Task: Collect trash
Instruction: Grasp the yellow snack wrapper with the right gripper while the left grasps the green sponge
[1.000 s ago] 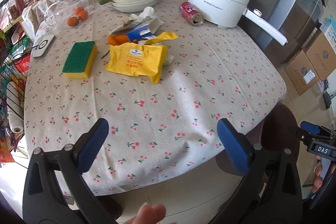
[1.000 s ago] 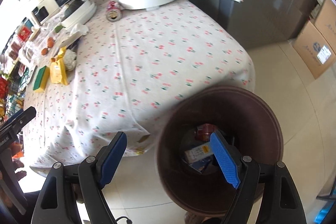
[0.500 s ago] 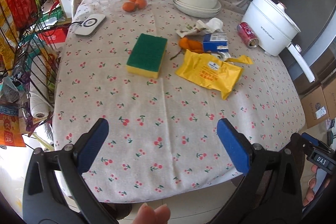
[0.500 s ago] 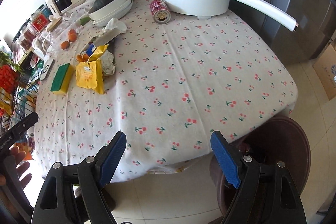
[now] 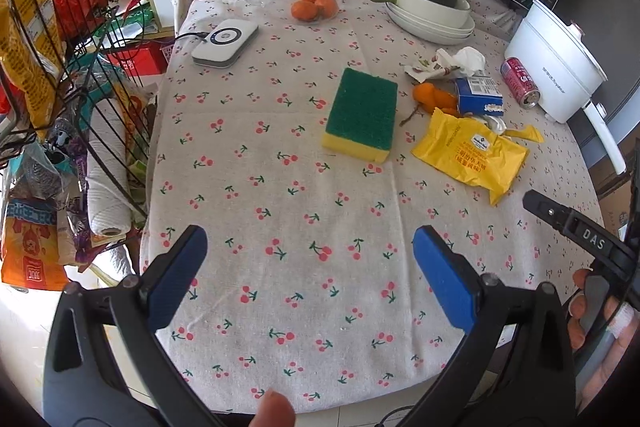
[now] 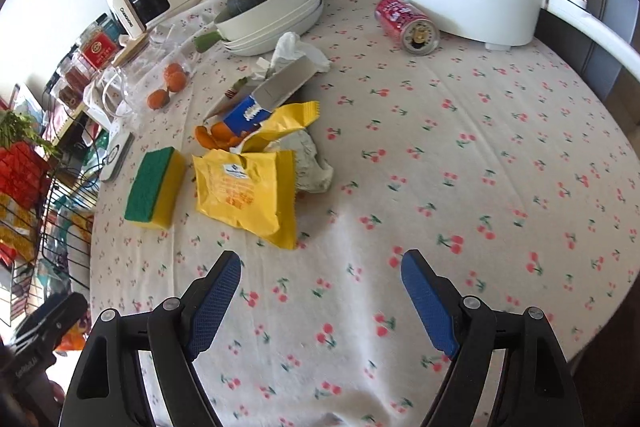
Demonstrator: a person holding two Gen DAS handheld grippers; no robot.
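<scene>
Right wrist view: right hand-held gripper wide open and empty over the bare cloth of the worktop, with the yellow wrapper lying just beyond and left of its left finger, long axis running near to far, torn end at the far side. Left wrist view: left hand-held gripper likewise open and empty, the same wrapper far off to the right past the green sponge. Nearer of the two by judgement: the right, needing a short reach forward and leftward.
</scene>
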